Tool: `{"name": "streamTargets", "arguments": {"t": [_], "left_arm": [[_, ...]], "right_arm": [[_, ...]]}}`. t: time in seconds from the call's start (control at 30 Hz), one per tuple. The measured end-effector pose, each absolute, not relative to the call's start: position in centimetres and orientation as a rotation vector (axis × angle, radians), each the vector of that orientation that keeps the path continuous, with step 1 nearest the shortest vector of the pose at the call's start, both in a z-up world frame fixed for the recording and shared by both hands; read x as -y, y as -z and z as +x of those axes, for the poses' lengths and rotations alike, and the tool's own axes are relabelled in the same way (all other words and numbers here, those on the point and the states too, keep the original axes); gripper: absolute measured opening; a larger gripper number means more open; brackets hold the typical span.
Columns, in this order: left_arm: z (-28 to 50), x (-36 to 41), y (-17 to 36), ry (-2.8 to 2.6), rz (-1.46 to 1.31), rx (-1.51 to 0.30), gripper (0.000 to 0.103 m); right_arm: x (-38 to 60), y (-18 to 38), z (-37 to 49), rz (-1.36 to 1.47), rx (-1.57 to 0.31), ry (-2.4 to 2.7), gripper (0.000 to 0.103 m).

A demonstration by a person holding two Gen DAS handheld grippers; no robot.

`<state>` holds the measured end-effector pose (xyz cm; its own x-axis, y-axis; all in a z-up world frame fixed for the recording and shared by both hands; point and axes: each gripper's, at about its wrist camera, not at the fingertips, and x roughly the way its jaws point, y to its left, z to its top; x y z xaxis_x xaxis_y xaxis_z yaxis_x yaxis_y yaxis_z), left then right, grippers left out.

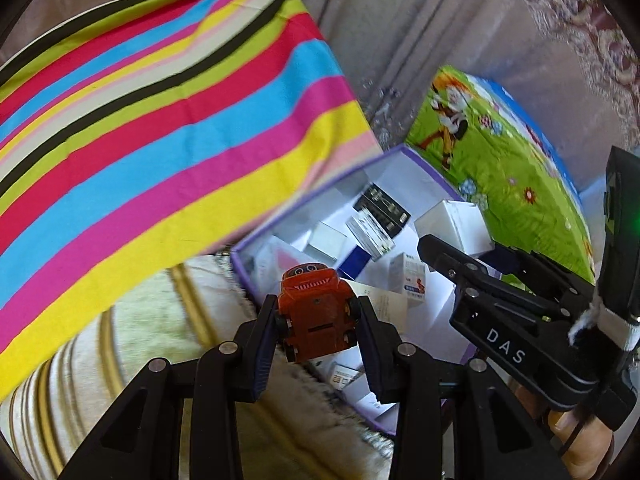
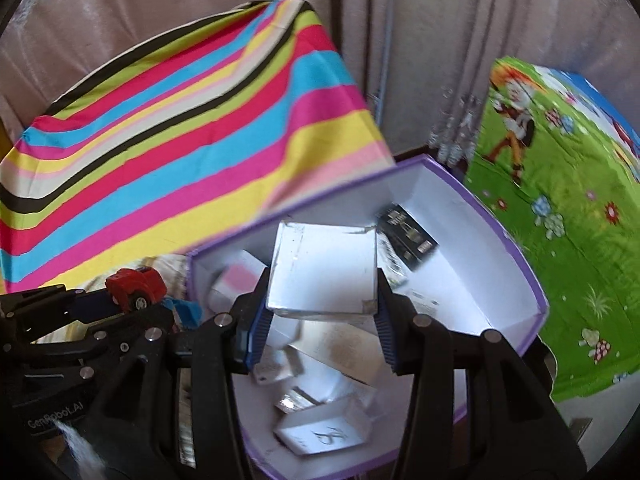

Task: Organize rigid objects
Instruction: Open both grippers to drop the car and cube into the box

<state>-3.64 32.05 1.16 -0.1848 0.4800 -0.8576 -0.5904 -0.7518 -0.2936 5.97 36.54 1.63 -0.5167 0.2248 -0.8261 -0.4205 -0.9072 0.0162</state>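
While pinched by the left gripper (image 1: pixel 318 320), red toy car (image 1: pixel 316 316) nose-up, right gripper (image 2: pixel 322 300) clamping white box (image 2: pixel 322 270), both angled over purple-rimmed box (image 2: pixel 516 248).

Beyond the gripper hangs a pale mauve curtain (image 2: pixel 200 40) in long vertical folds, daylight glancing off its sheen. Up and to the left of the gripper a cloth in bright stripes (image 1: pixel 160 120) (pink, blue, yellow, green, black) drapes over something bulky, and to the right lies a green cartoon-printed cover (image 2: pixel 560 220). A cream patterned rug (image 1: pixel 140 340) spreads below left.
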Motion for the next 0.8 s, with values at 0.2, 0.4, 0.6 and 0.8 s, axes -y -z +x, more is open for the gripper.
{"name": "streamTargets", "arguments": {"t": [0.2, 0.4, 0.6, 0.8], "left_arm": [[-3.4, -34.4, -0.6, -1.984, -1.401, -0.171, 0.039], [-3.5, -35.5, 0.0, -1.972, -1.427, -0.195, 0.041], [-3.6, -35.4, 0.0, -1.974, -1.433, -0.187, 0.054], [-3.4, -35.1, -0.2, -1.97, -1.427, -0.187, 0.06]], "right_arm": [[-38.6, -0.7, 7.5, -1.283, -0.348, -2.388, 0.05], [-39.7, -0.1, 8.3, -1.285, -0.371, -2.369, 0.05], [-40.1, 0.1, 8.7, -1.283, -0.384, -2.357, 0.05], [-39.7, -0.1, 8.8, -1.299, -0.371, -2.35, 0.063]]}}
